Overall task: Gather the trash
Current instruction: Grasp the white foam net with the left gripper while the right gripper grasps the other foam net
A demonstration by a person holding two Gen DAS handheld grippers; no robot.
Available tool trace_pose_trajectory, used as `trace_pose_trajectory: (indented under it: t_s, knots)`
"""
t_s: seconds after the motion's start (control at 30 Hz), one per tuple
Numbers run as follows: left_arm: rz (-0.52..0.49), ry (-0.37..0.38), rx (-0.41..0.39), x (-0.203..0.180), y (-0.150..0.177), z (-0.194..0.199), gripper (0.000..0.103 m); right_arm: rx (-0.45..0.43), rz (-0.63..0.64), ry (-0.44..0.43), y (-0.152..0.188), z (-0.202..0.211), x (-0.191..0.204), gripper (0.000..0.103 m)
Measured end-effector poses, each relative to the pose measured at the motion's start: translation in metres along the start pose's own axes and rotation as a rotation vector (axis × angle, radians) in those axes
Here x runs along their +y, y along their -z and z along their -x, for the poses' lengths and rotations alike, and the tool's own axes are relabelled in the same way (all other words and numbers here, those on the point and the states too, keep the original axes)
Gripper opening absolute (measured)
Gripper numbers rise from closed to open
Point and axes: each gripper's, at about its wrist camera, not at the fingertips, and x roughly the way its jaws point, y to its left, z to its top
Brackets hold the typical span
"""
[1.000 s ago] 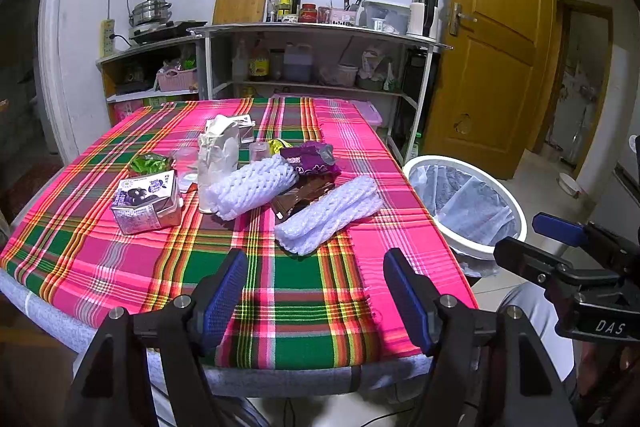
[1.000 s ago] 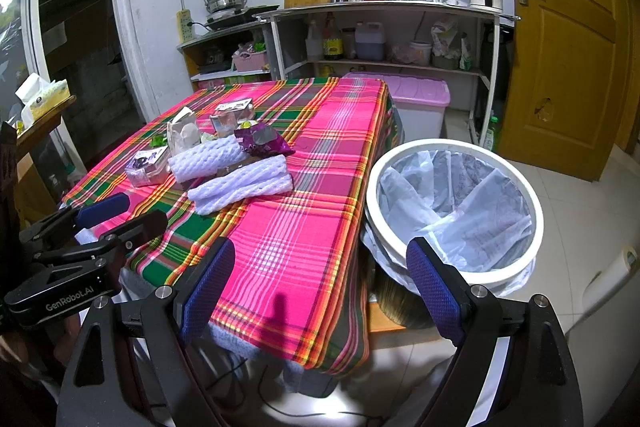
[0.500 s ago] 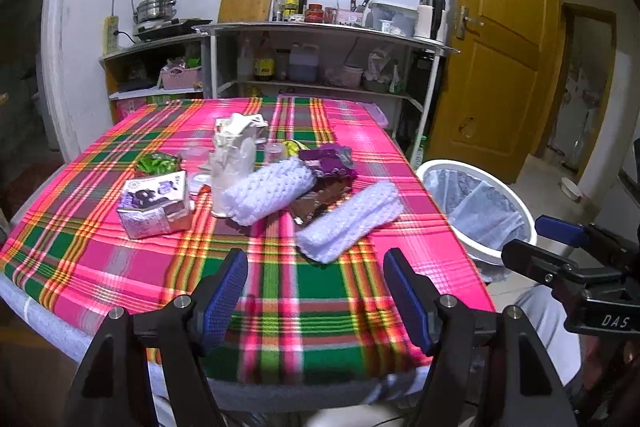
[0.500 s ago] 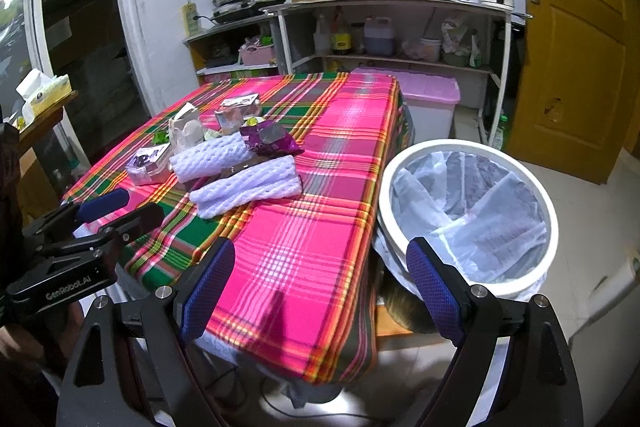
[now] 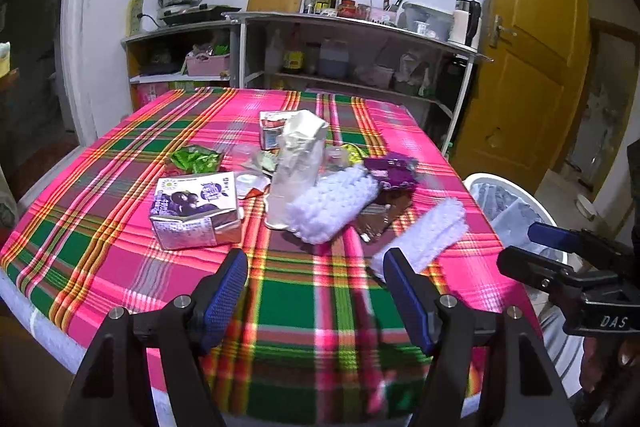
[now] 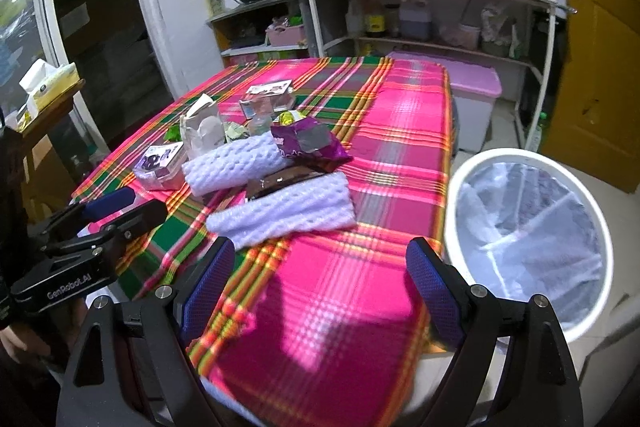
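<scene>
Trash: a loose heap near the middle of the plaid tablecloth [image 5: 120,195]; two white foam nets [image 6: 286,213], a purple wrapper [image 6: 308,143], a flattened juice carton [image 5: 194,213], a torn pale bag [image 5: 298,151], green scraps behind; the nets touch the brown wrapper lying between them
Bin: a white lined trash bin [image 6: 528,251] stands on the floor just beside the table's right edge; nothing from the heap shows in it
Left gripper [image 5: 316,287]: hangs over the near edge of the table, fingers spread wide and empty; the nearer foam net lies just ahead of its right finger
Right gripper [image 6: 320,291]: low over the table's corner, fingers wide apart, nothing between them; bin just off to its right
Step in hand: the approach, I'd say; no piece lifted yet
Next move: likely one gripper pushes forward and straddles the nearer foam net, closes gently since it looks soft and springy, then swings over the bin; mind the wrapper tucked under its edge
</scene>
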Motion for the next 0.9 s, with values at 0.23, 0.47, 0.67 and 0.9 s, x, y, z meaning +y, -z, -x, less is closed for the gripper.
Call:
trace_pose_trajectory:
  t_s: [0.23,0.47,0.67,0.9]
  knots:
    - [0.015,-0.004,-0.015,0.014,-0.007,-0.006,0.070,0.007,-0.034,0.006,-0.022,-0.022,-0.011,0.086]
    - [0.027,-0.006,-0.010,0.021,-0.006,-0.012,0.070,0.081,-0.054,-0.024,-0.033,-0.049,-0.019,0.062]
    - [0.026,0.008,-0.010,0.023,-0.009,-0.015,0.070,0.112,-0.045,-0.072,-0.030,-0.057,-0.018,0.035]
    - [0.013,0.040,-0.011,0.018,-0.018,-0.022,0.070,0.102,-0.020,-0.092,-0.027,-0.049,-0.016,0.010]
